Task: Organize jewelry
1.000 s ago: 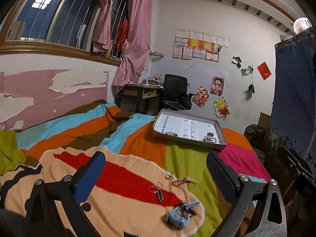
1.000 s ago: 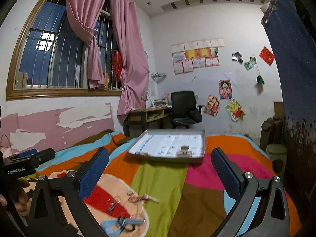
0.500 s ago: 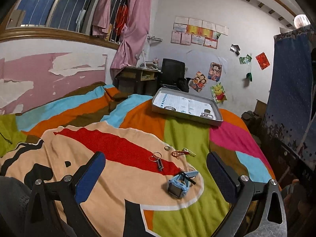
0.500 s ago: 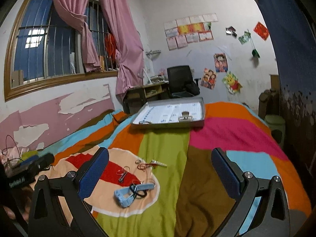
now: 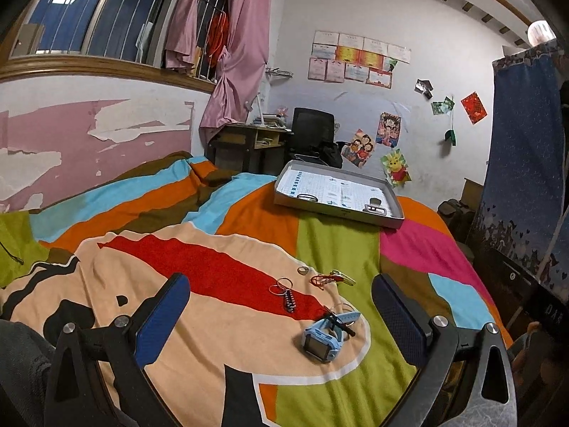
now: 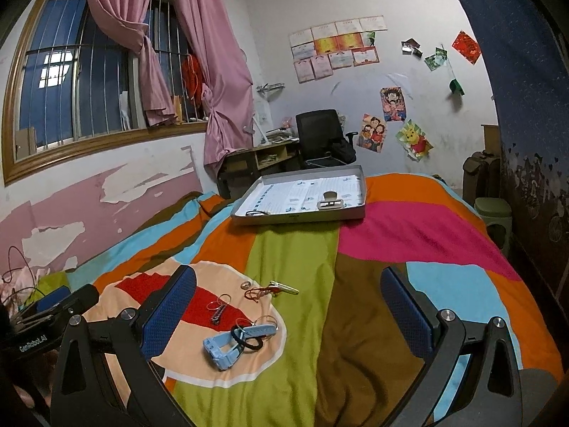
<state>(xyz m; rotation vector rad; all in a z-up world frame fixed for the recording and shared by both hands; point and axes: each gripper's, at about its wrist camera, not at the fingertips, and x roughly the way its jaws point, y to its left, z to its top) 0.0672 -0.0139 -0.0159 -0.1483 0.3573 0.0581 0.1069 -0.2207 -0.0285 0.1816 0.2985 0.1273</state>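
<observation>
1. Now both empty – left gripper (image 5: 281, 315) and right gripper (image 6: 288, 311) spread wide
2. Watch (image 5: 325, 336) on bedspread (image 5: 334, 249), ahead-right of left fingers, strap running away toward tray (image 5: 338, 210) – well apart
3. Nearer left

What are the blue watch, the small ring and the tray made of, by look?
Blue watch: matte moulded plastic or rubber strap, glossy dark screen. Small ring: likely metal, grey with a glint. Tray: thin grey walls and printed paper lining; probably cardboard, possibly sheet metal.

blue watch (image 5: 325, 338), rings (image 5: 281, 289), red cord (image 5: 322, 279) on bedspread, tray (image 5: 338, 210) beyond
</observation>
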